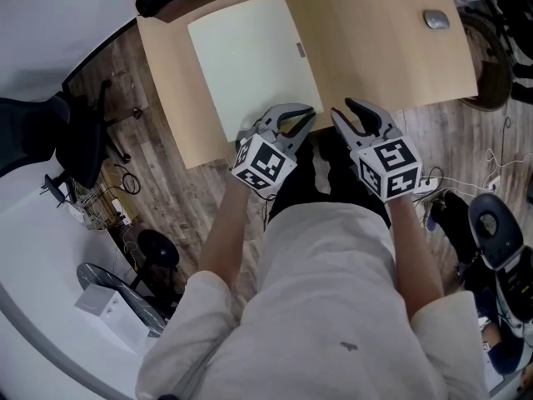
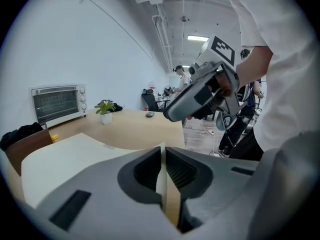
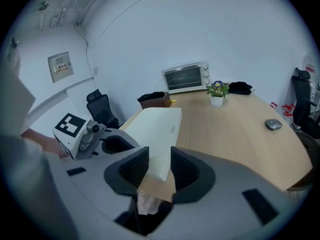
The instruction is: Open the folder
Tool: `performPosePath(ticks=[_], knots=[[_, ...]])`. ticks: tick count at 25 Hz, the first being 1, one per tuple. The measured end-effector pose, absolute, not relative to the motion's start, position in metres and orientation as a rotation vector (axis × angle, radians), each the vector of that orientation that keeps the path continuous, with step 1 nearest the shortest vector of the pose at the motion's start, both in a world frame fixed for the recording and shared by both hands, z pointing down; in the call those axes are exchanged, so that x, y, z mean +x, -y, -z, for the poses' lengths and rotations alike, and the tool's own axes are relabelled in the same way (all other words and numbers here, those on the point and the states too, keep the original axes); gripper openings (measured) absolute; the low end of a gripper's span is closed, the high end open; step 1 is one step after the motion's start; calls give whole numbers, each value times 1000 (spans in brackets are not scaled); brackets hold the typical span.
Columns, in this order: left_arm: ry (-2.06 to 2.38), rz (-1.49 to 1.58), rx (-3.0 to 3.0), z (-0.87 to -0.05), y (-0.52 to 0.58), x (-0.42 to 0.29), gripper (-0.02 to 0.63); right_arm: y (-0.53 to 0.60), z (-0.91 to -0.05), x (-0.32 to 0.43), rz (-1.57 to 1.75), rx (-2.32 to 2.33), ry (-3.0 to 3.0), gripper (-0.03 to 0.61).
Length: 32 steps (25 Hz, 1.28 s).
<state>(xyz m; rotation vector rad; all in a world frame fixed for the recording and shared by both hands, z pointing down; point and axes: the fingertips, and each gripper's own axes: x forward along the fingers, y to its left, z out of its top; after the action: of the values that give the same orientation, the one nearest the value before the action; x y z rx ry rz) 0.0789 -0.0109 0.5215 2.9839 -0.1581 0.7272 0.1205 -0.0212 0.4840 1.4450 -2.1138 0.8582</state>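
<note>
A pale cream folder lies shut on the wooden table, with one corner at the table's near edge. My left gripper is at that corner. In the left gripper view its jaws stand almost together, with the thin edge of the folder's cover pinched between them. My right gripper hovers just to the right, at the table's near edge, its jaws wide apart. In the right gripper view the folder's corner shows beyond the open right gripper, untouched.
A grey mouse lies at the table's far right. A toaster oven, a small potted plant and a brown box stand at the far end. An office chair is on the floor at the left.
</note>
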Motion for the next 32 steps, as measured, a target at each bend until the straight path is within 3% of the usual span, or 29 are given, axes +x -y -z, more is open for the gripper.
performPosePath(ticks=[32], knots=[[162, -539, 2859, -511, 18, 71, 17, 14, -571, 101, -856, 1232, 1990, 40]])
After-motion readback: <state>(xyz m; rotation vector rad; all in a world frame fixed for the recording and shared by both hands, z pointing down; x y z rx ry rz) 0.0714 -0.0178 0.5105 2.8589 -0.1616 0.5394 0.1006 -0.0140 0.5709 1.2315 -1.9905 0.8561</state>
